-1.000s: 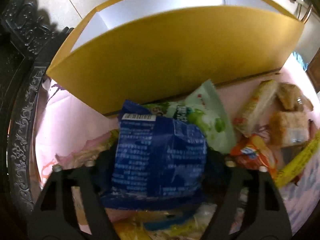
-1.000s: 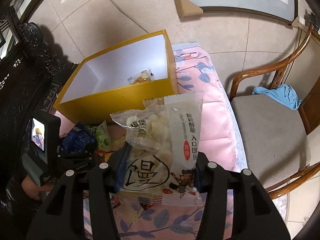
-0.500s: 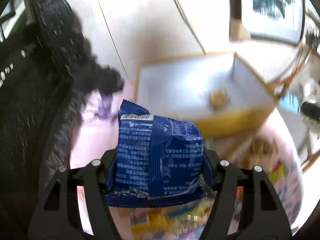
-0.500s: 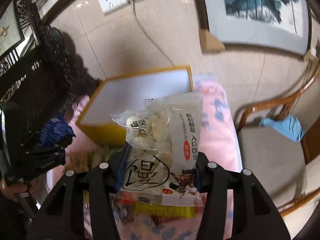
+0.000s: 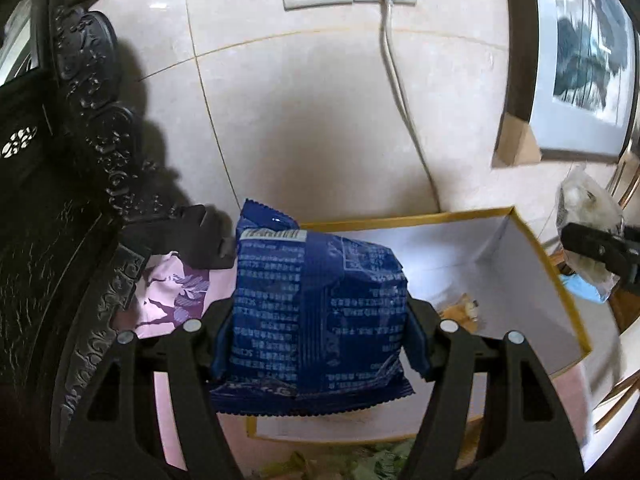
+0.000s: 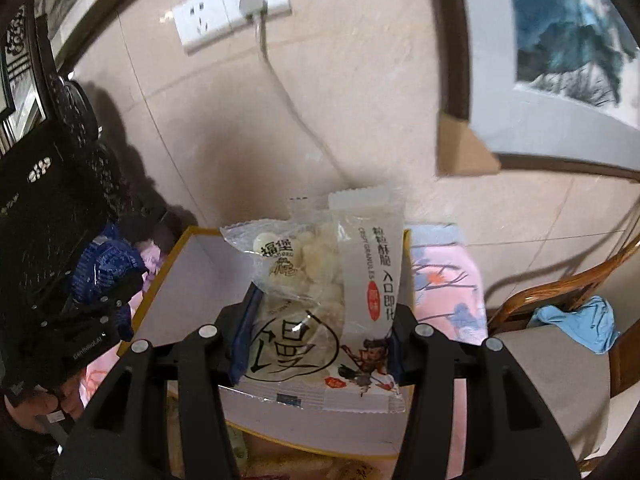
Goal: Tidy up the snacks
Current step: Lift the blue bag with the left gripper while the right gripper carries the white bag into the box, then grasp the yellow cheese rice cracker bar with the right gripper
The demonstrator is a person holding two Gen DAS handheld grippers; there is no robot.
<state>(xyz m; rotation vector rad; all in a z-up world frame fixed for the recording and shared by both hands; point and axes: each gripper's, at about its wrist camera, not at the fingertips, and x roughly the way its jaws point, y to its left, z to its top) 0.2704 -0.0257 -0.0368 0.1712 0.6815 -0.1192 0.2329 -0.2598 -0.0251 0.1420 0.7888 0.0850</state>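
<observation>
My left gripper (image 5: 316,320) is shut on a blue snack packet (image 5: 316,308), held above the near left part of the yellow box (image 5: 560,276) with white inner walls. One small snack (image 5: 464,308) lies on the box floor. My right gripper (image 6: 320,332) is shut on a clear-and-white bag of puffed snacks (image 6: 320,300), raised over the same yellow box (image 6: 176,280). In the right wrist view the left gripper (image 6: 100,304) with its blue packet (image 6: 104,268) shows at the left. In the left wrist view the right gripper (image 5: 596,248) with its bag (image 5: 588,208) shows at the right edge.
The box stands on a pink flowered cloth (image 6: 448,276) by a tiled wall with sockets and a plugged cable (image 5: 388,32). Dark carved furniture (image 5: 88,120) rises on the left. A wooden chair (image 6: 560,344) with a blue cloth (image 6: 576,324) is right. More snacks (image 5: 360,460) lie before the box.
Both grippers have risen from the snack pile and moved forward over the yellow box, each still holding its packet. The box interior now lies beneath them.
</observation>
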